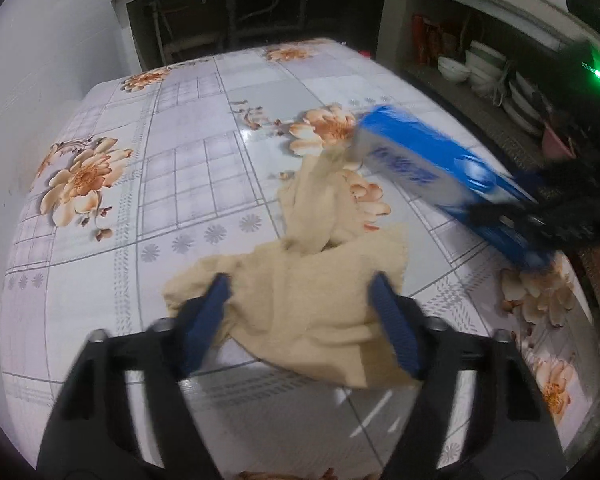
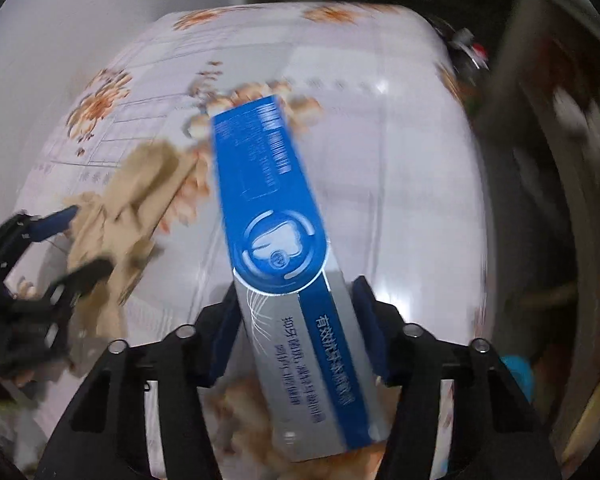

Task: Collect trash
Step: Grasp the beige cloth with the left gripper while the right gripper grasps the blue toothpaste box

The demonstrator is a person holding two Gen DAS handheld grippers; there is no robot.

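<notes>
Nearest the lens, the left gripper (image 1: 300, 300) stands wide apart over a crumpled beige cloth (image 1: 300, 300) lying on the table (image 1: 180, 152); whether its blue pads (image 1: 394, 334) press the fabric is hard to tell. The floral, tile-patterned oilcloth table fills both views. The right gripper (image 2: 296, 332) is clamped on a blue-and-silver toothpaste box (image 2: 276, 232), held tilted above the table's right side, far end near the cloth. Motion blur smears the dark shelves with bowls (image 1: 472, 68) far right.
</notes>
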